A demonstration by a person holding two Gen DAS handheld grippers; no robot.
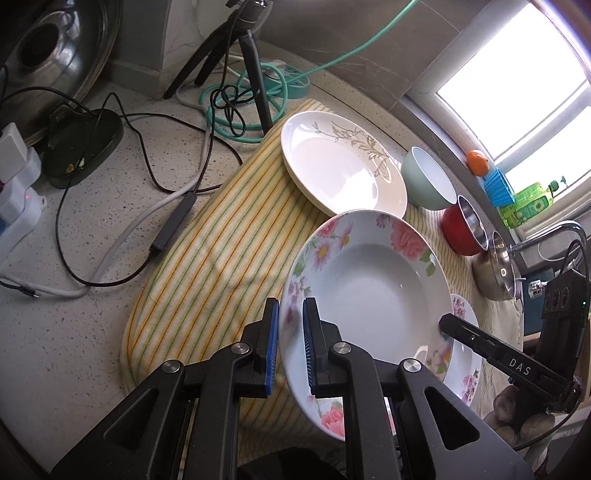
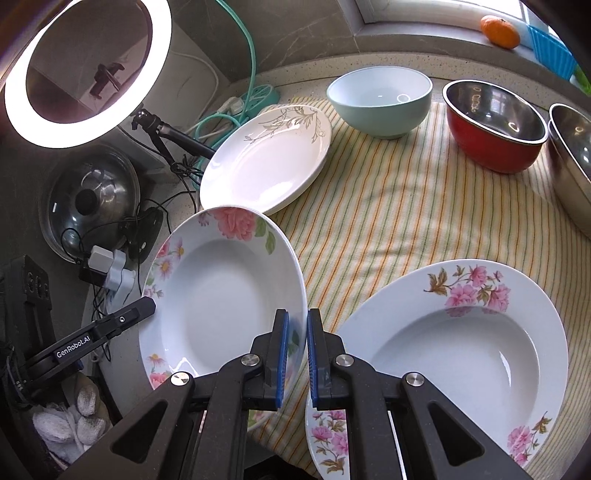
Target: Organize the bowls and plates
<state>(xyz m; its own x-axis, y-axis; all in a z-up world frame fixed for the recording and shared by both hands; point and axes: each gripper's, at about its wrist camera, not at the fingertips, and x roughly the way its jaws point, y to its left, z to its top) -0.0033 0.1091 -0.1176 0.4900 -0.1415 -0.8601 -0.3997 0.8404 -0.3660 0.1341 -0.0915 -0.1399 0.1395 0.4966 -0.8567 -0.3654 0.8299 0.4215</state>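
A deep plate with pink roses (image 1: 373, 291) (image 2: 225, 295) is held tilted above the striped cloth by both grippers. My left gripper (image 1: 291, 343) is shut on its near left rim. My right gripper (image 2: 295, 350) is shut on its opposite rim; its finger (image 1: 480, 339) shows in the left wrist view. A second floral deep plate (image 2: 454, 347) (image 1: 467, 354) lies flat on the cloth beside it. A white plate with gold leaves (image 1: 343, 162) (image 2: 266, 158) lies further back. A pale green bowl (image 1: 428, 177) (image 2: 380, 99), a red bowl (image 1: 465, 229) (image 2: 495, 125) and a steel bowl (image 1: 495, 273) (image 2: 572, 158) stand along the back.
The striped cloth (image 1: 221, 236) (image 2: 399, 206) covers the counter. Cables, a tripod (image 1: 247, 55) and power strips (image 1: 18, 192) lie left of the cloth. A pot lid (image 2: 88, 199) and a ring light (image 2: 88, 70) are at the left. An orange (image 2: 500, 31) sits on the windowsill.
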